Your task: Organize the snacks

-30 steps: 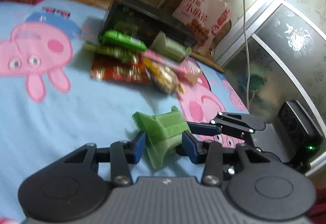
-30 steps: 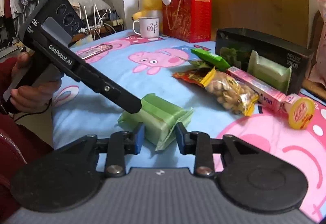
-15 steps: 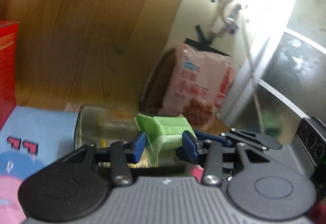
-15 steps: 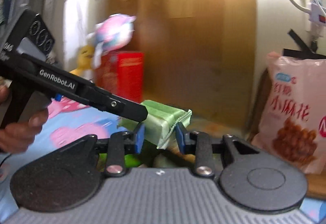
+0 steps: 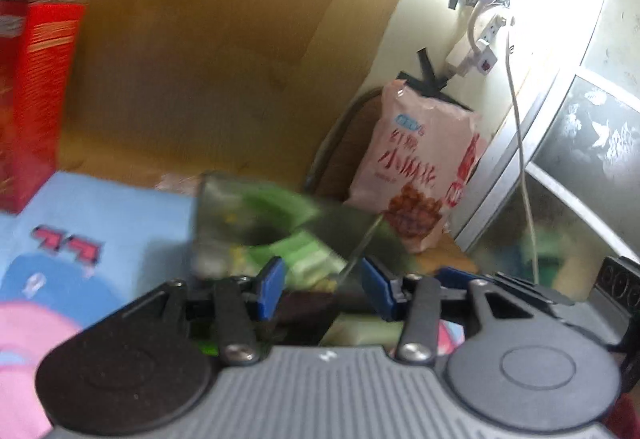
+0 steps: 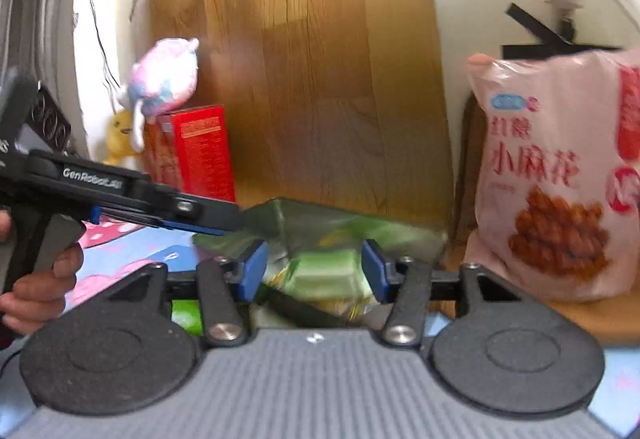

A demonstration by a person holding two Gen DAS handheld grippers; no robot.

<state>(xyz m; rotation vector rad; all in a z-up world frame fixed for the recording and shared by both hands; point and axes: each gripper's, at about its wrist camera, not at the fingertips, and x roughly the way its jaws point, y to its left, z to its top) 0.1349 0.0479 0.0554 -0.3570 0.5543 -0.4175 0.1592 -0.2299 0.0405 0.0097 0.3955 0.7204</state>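
Observation:
A pale green snack packet [image 6: 326,271] lies low in the dark open box [image 6: 316,217], loose between the blue pads of my right gripper [image 6: 314,273]. The jaws are opening and the pads stand clear of it on both sides. In the left wrist view the same packet [image 5: 306,261] is a green blur in the box [image 5: 218,207], just beyond my left gripper [image 5: 322,285]. Its jaws are opening too, with nothing pressed between them. The left gripper [image 6: 216,219] reaches over the box rim from the left.
A tall pink snack bag [image 6: 560,179] leans against the wall right of the box. A red carton [image 6: 196,155] with a plush toy [image 6: 164,79] on top stands at the left. A wooden panel rises behind. A hand [image 6: 36,279] holds the left tool. A white cable [image 5: 520,159] hangs at the right.
Both grippers carried the green packet up from the blue sheet to above the dark box. Their jaws have since widened and the packet has dropped into the box.

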